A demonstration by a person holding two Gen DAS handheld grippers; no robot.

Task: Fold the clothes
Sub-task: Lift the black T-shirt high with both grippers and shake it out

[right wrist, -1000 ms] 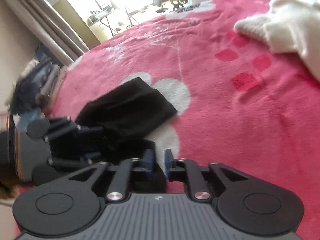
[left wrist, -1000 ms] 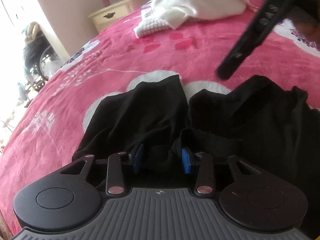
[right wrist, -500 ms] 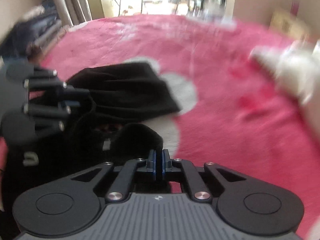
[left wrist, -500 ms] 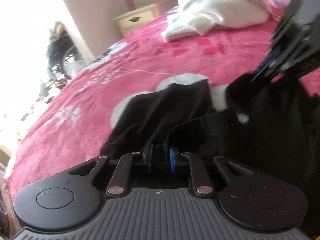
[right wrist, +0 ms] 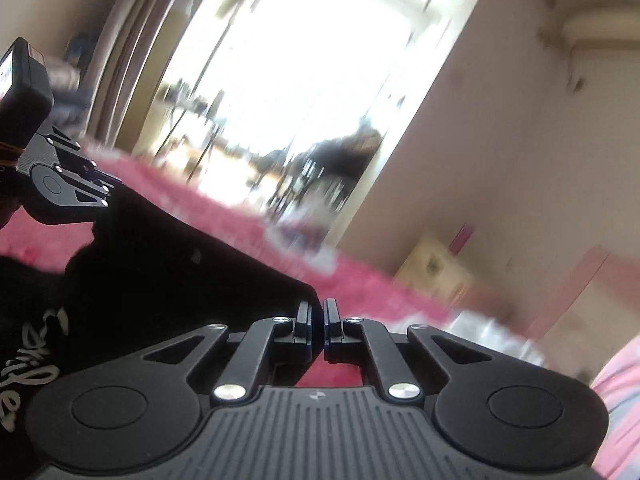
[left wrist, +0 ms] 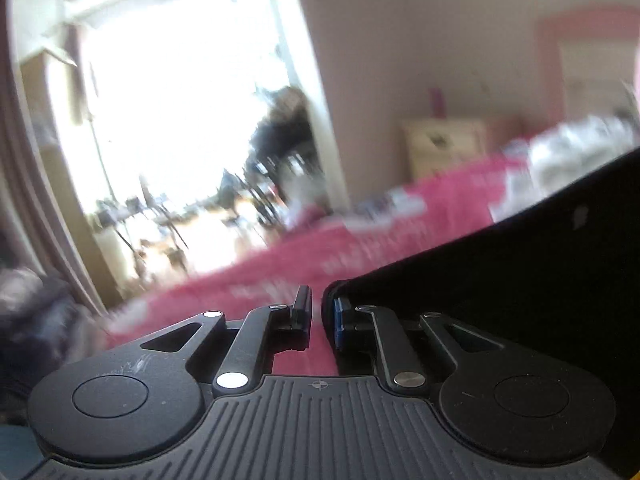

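**Left side.** The left gripper (left wrist: 316, 312) is closing. One corner of the black garment (left wrist: 500, 280) sits between its jaws, lying against the right-hand blue pad, while a strip of pink bed (left wrist: 280, 264) shows through the gap next to the other pad. Judged from this, the hold is shallow.
- Risk: the corner slips out. Cause: only the edge of the cloth is caught, and the weight of the hanging fabric pulls against it.

**Centre.** The garment is raised off the bed and stretched between the two grippers. Its top edge runs taut from one to the other, and the body hangs below, with white lettering (right wrist: 32, 360) on the lower part.
- Risk: the hem drags or bunches on the bed cover. Cause: lowering the cloth before it hangs flat.
- Risk: a skewed fold. Cause: one hand held higher than the other, so that the top edge slopes.
- Risk: a seam is strained. Cause: pulling the hands further apart while the edge is already tight.

**Right side.** The right gripper (right wrist: 318, 316) is clenched, with only a hairline between its pads. The garment's other corner reaches its fingertips. How much cloth is caught cannot be told.
- Risk: this corner drops. Cause: a thin pinch and a fast swing; both views are blurred.
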